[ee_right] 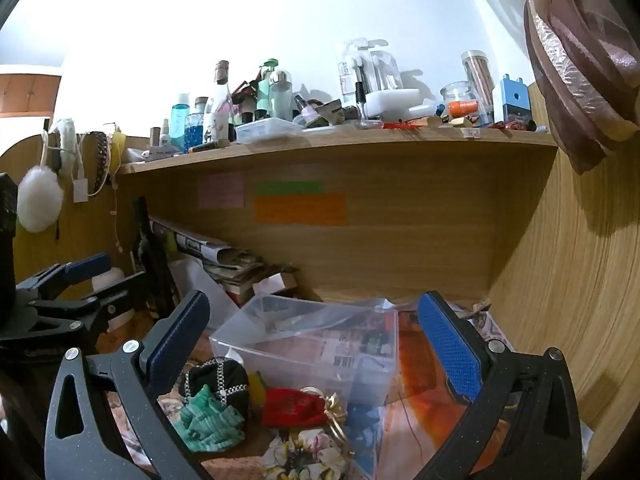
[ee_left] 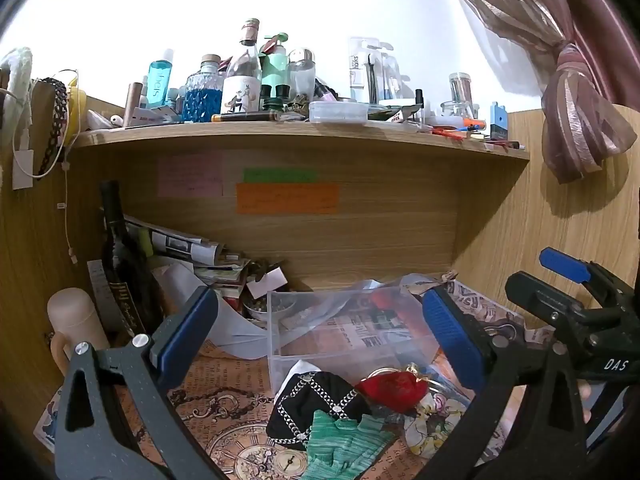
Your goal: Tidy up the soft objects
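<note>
Green cloth (ee_left: 344, 444) beside black pouch (ee_left: 316, 404)

Black pouch (ee_left: 316, 404) with silver chain lattice; green striped cloth (ee_left: 344, 444); red pouch (ee_left: 394, 386); floral scrunchie (ee_right: 304, 454).

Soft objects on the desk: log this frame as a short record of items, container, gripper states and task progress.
soft items: green fabric, black chain-trimmed pouch, red pouch, floral cloth
location: on the desk mat, in front of the clear plastic box
box contents: no soft items visible inside
left gripper: open, holding nothing
right gripper: open, holding nothing
progress: nothing sorted yet
</note>
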